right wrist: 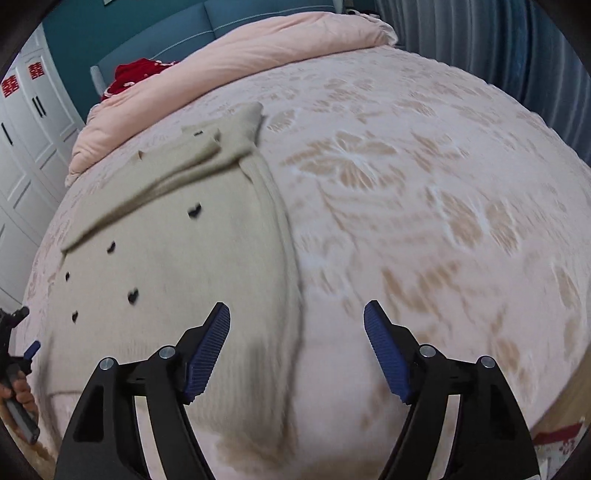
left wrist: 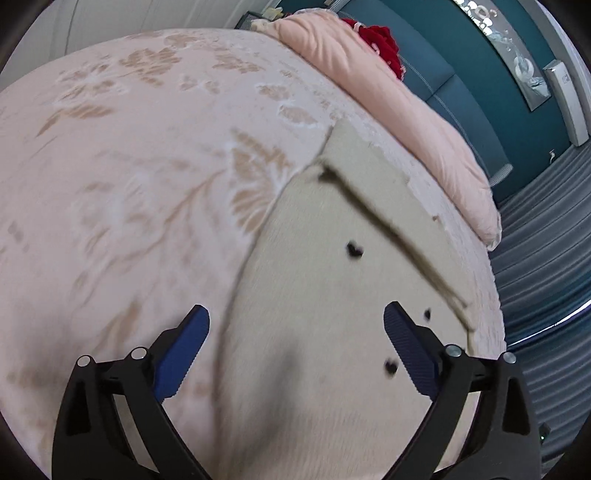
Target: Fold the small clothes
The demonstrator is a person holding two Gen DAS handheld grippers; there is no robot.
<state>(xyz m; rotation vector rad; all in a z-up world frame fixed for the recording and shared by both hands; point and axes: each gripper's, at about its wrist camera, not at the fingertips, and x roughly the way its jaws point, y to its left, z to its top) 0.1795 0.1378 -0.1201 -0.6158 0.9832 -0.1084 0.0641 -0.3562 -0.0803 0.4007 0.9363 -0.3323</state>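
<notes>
A bed (right wrist: pixel 406 184) is carrying everything here, and a pale pink cover with a tan flower-and-leaf pattern is lying over it. A beige sweater (right wrist: pixel 177 266) with small black hearts is lying flat on the cover, with one sleeve (right wrist: pixel 173 173) lying folded across its top. A pink quilt (right wrist: pixel 258 48) is lying bunched along the far edge. A red cloth (right wrist: pixel 136 74) is resting beside it; whether on the bed is unclear.

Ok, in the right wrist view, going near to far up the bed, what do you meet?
Right gripper → beige sweater → its folded sleeve → pink duvet → blue headboard.
</notes>
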